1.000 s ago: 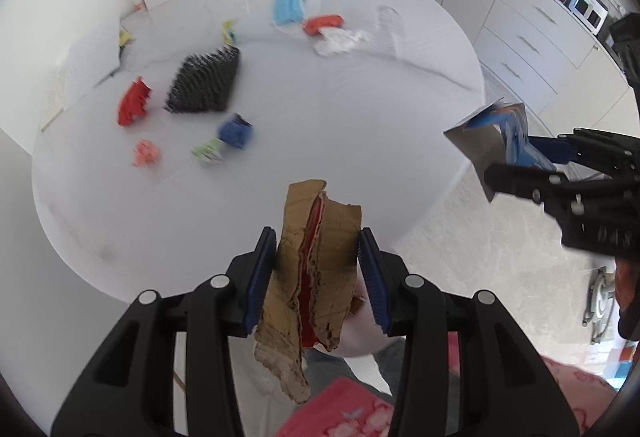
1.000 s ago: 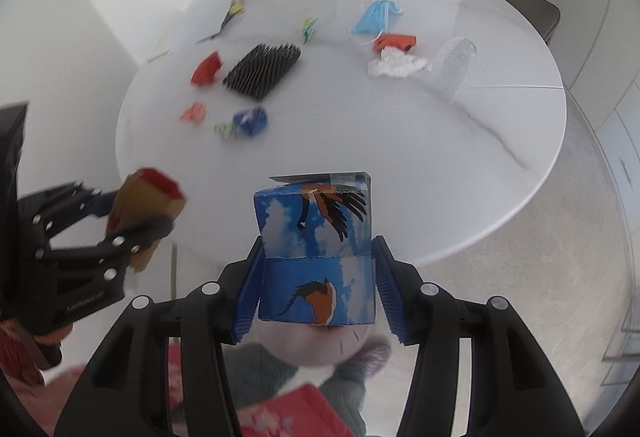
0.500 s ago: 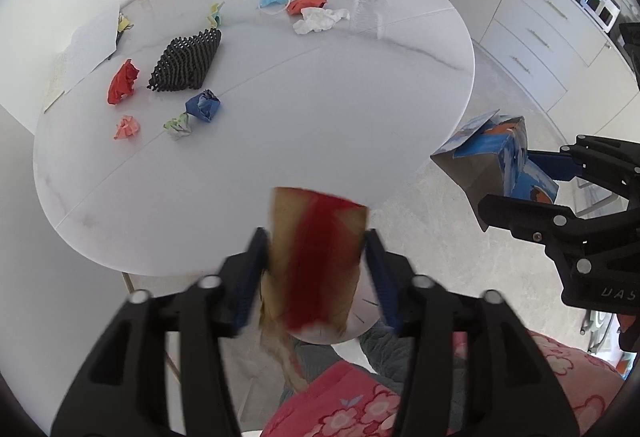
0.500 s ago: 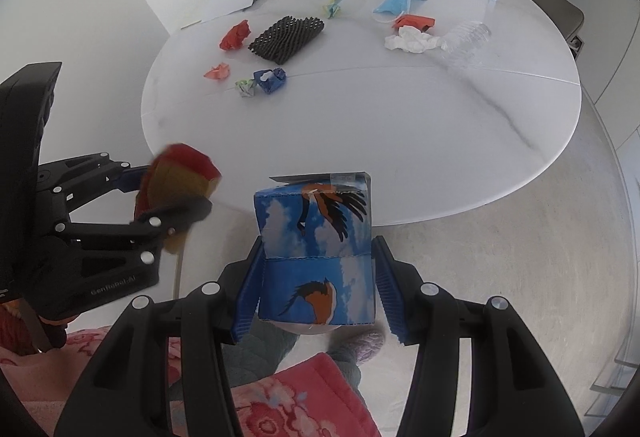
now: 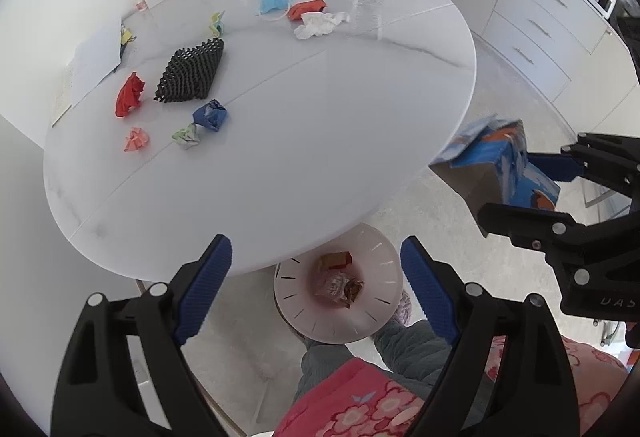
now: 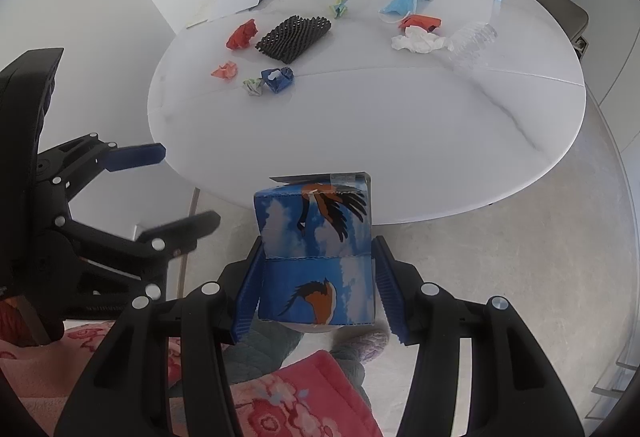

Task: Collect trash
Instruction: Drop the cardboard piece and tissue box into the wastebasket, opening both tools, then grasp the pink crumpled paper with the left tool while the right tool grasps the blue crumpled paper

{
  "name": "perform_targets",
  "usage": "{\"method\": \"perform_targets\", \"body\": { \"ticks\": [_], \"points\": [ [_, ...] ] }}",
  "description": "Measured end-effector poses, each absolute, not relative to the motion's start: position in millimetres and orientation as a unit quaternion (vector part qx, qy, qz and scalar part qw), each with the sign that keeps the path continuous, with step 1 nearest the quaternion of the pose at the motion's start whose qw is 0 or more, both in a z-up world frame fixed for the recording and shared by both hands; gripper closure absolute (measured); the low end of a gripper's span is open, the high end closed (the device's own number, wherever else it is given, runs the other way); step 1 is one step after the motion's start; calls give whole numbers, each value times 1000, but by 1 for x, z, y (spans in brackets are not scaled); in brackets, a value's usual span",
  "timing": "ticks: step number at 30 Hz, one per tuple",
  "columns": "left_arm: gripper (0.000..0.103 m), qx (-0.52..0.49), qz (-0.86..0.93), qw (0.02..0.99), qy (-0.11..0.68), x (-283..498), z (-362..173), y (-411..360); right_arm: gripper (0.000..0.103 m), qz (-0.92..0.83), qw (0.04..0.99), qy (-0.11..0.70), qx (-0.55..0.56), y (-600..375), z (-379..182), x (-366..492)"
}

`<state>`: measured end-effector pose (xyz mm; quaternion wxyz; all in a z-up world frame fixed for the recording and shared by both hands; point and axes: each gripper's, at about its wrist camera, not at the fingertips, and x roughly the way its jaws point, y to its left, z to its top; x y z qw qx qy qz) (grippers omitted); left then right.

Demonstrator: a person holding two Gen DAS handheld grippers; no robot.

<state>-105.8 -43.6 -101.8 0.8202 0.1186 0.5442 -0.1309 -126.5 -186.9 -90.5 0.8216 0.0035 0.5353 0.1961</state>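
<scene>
Two jaws differ: my left gripper (image 5: 316, 289) is opening, empty, straight above the round pinkish-white bin (image 5: 384, 277) below the tabletop (image 5: 320, 141) edge, while my right gripper (image 6: 316, 289) clamps the blue bird-printed carton (image 6: 316, 257) just beside it.

On the glossy, marble-veined worktop (image 5: 320, 125) lie crumpled paper wads (image 5: 130, 99) beside a black knobbly mat (image 5: 190, 75), with a printed cardboard carton (image 6: 316, 257) off its near edge.

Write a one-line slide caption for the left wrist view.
Left gripper, jaws opening and empty, above the trash bin while the right gripper holds a blue carton.
</scene>
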Motion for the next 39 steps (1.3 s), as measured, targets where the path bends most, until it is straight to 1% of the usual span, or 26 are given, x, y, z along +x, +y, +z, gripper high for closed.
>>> {"method": "perform_targets", "body": {
  "ticks": [6, 9, 11, 12, 13, 19, 23, 35, 36, 37, 39],
  "points": [
    [20, 104, -120, 826, 540, -99, -99, -29, 49, 209, 814, 542, -1, -179, -92, -132],
    [20, 101, -114, 828, 540, -96, -99, -23, 47, 229, 805, 547, -9, -168, -96, -137],
    [20, 100, -112, 828, 541, -95, -99, -19, 30, 240, 802, 546, -22, -159, -97, -139],
    [20, 98, -110, 828, 541, -94, -99, -18, 15, 235, 807, 540, -32, -156, -96, -140],
    [20, 96, -110, 828, 541, -93, -99, -16, 8, 227, 812, 536, -37, -154, -95, -140],
    [20, 89, -109, 832, 537, -89, -96, -10, 7, 204, 833, 514, -27, -154, -81, -129],
    [20, 88, -107, 833, 535, -88, -94, -6, 4, 195, 840, 506, -28, -154, -76, -123],
    [20, 74, -108, 836, 532, -81, -95, 7, 4, 170, 848, 502, -10, -157, -72, -111],
    [17, 70, -108, 837, 531, -79, -94, 9, 4, 166, 850, 501, -9, -157, -71, -109],
    [10, 64, -107, 840, 528, -77, -94, 13, 4, 161, 851, 499, -9, -157, -70, -107],
    [9, 59, -104, 846, 519, -73, -92, 20, 4, 155, 854, 497, -9, -156, -69, -102]
  ]
}}
